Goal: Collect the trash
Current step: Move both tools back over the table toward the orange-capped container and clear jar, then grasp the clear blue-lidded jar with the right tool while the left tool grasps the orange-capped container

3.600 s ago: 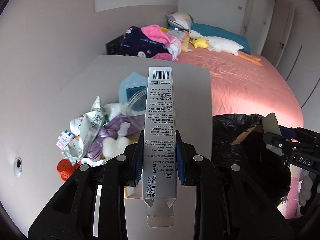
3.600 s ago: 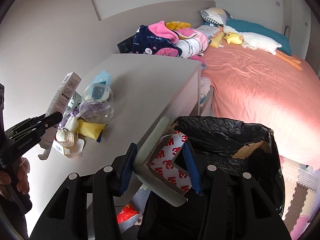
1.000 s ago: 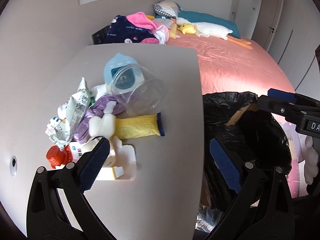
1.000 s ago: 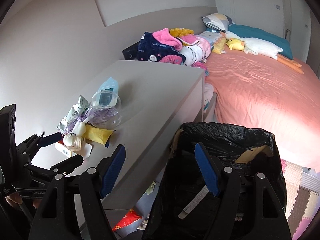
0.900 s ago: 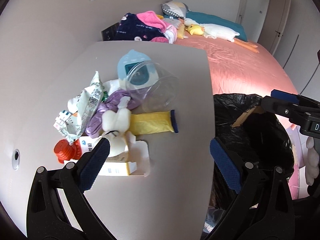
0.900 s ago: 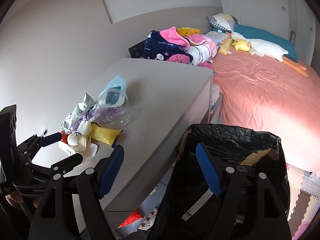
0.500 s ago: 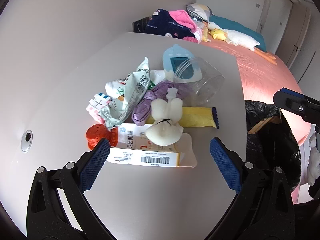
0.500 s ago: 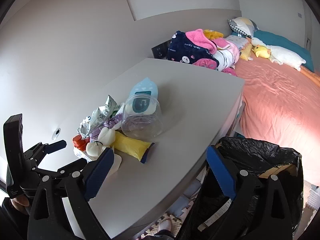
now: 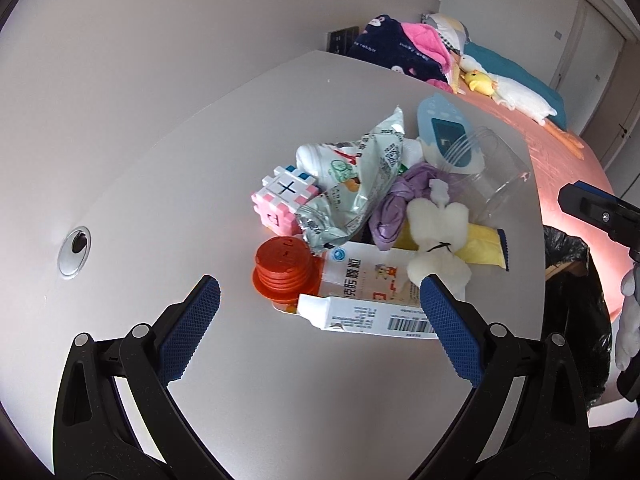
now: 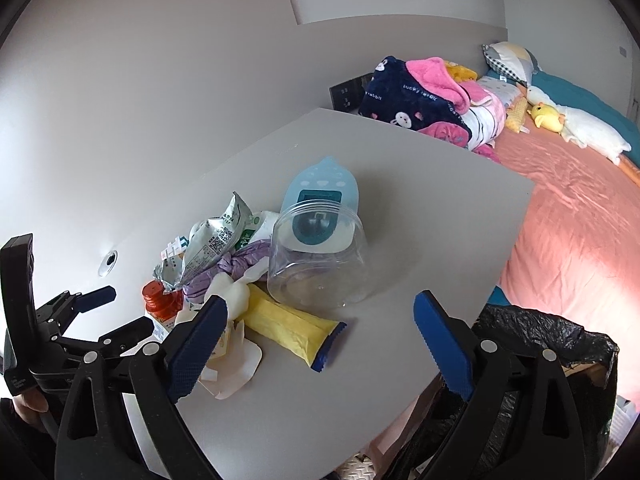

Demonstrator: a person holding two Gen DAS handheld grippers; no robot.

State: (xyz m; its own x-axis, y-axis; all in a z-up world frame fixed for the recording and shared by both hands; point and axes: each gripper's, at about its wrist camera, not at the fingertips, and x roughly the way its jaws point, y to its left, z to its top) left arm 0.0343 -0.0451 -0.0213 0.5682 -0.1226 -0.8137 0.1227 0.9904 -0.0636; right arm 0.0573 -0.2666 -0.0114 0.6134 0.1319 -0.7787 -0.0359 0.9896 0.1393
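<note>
Both grippers are spread wide and empty. Left gripper (image 9: 320,300) hovers over the trash pile, with the white carton (image 9: 372,318) at its 12 o'clock and the orange cap (image 9: 284,268) at 11. Right gripper (image 10: 320,320) faces the clear jar (image 10: 316,256). Risk, I'd say: grabbing the carton drags the plush (image 9: 438,240) lying on it, or the jar rolls off toward the black trash bag (image 10: 560,344).

My blue jaw pads (image 9: 188,332) looked cross-hatched rubber. Matt grey tabletop (image 9: 168,168); clear glossy plastic jar (image 10: 316,256); crinkled silver foil wrapper (image 9: 360,188); ribbed orange plastic cap (image 9: 284,268); printed white cardboard carton (image 9: 372,316); glossy black plastic bin bag (image 10: 560,344).
</note>
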